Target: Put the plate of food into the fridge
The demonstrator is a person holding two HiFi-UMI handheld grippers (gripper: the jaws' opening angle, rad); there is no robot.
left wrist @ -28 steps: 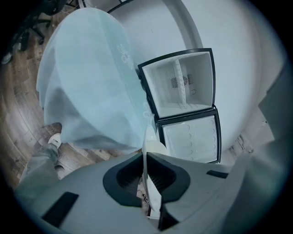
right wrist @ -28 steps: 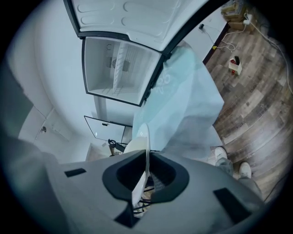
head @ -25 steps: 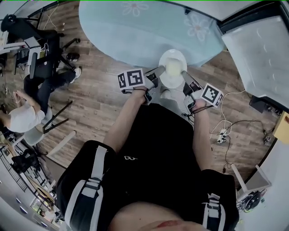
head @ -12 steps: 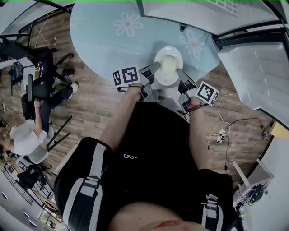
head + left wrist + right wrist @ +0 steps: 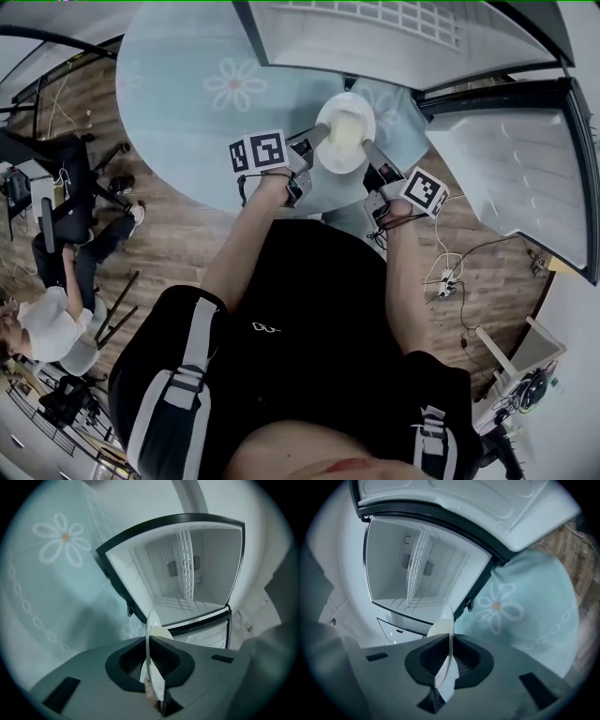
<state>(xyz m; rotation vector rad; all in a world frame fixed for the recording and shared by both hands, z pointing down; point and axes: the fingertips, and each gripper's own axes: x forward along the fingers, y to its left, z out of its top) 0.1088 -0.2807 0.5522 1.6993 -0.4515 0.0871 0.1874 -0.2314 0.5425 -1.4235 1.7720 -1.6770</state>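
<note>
A white plate (image 5: 344, 132) with pale yellow food is held between both grippers, above the light blue flowered rug. My left gripper (image 5: 315, 141) is shut on its left rim and my right gripper (image 5: 367, 150) is shut on its right rim. In the left gripper view the plate (image 5: 153, 634) shows edge-on between the jaws, and likewise the plate (image 5: 445, 641) in the right gripper view. Ahead stands the fridge (image 5: 187, 573) with its door open and its white compartment (image 5: 412, 569) empty, a wire shelf inside.
The open fridge door (image 5: 511, 159) stands at the right of the head view. A round light blue rug (image 5: 206, 103) covers the wood floor. A seated person (image 5: 47, 309) and office chairs are at the far left. Cables and a power strip (image 5: 445, 277) lie at the right.
Both grippers have carried the plate forward over the rug toward the open fridge, which now fills the top of the head view. The grip on the plate is unchanged.
</note>
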